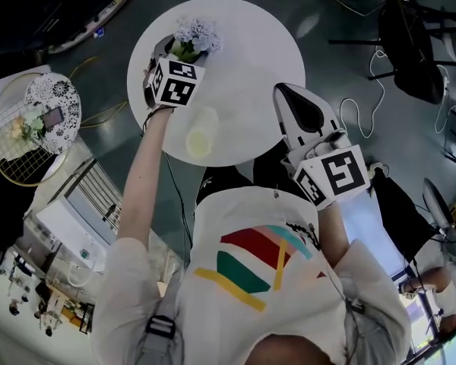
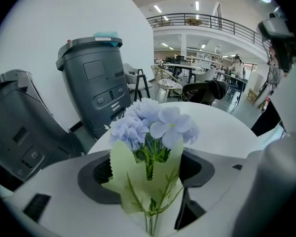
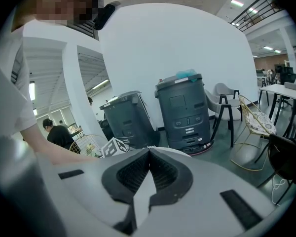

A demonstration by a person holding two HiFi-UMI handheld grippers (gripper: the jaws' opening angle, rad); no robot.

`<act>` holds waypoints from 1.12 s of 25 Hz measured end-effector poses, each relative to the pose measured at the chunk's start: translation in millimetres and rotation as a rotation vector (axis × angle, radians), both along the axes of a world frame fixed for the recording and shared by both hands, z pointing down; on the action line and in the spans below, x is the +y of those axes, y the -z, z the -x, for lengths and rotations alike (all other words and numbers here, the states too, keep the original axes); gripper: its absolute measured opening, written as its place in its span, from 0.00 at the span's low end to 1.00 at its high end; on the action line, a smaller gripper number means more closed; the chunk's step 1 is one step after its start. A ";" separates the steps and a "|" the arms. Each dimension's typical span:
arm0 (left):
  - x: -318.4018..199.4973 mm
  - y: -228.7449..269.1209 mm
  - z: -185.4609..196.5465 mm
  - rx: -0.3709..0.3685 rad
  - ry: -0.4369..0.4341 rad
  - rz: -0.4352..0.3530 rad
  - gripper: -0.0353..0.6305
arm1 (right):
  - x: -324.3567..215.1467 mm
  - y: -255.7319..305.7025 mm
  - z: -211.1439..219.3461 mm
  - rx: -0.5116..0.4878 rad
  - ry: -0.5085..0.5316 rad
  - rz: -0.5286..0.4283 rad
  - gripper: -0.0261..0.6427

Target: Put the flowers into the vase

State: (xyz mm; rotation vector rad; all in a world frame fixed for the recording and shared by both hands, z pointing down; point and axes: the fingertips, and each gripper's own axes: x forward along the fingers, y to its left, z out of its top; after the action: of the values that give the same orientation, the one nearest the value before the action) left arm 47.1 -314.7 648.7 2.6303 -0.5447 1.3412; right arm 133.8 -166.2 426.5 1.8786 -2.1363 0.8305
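Two grippers point at the round white table (image 1: 266,44). Lower right in the head view, the right gripper (image 3: 149,154) has its jaws clenched together on nothing. Mid-table sits the pale yellowish translucent vase (image 1: 200,131). Farther off, at the table's upper left, the left gripper (image 2: 149,163) grasps the lilac-blue bunch of flowers in pale green wrap (image 2: 153,127), apart from the vase.

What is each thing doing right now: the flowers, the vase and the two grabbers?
flowers: not in the vase, held between the left gripper's jaws.
vase: on the table, no flowers in it.
left gripper: jaws closed on the flowers.
right gripper: jaws shut, holding nothing.
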 end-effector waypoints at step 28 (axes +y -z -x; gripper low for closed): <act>-30.9 173.3 64.0 0.308 0.200 -0.333 0.36 | 7.6 57.9 60.2 0.058 0.083 -0.153 0.06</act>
State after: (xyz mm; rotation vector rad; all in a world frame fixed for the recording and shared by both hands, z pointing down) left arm -16.9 -345.6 475.5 2.8640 -1.0241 0.8257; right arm 73.6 -158.7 368.6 1.8437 -2.2837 0.6043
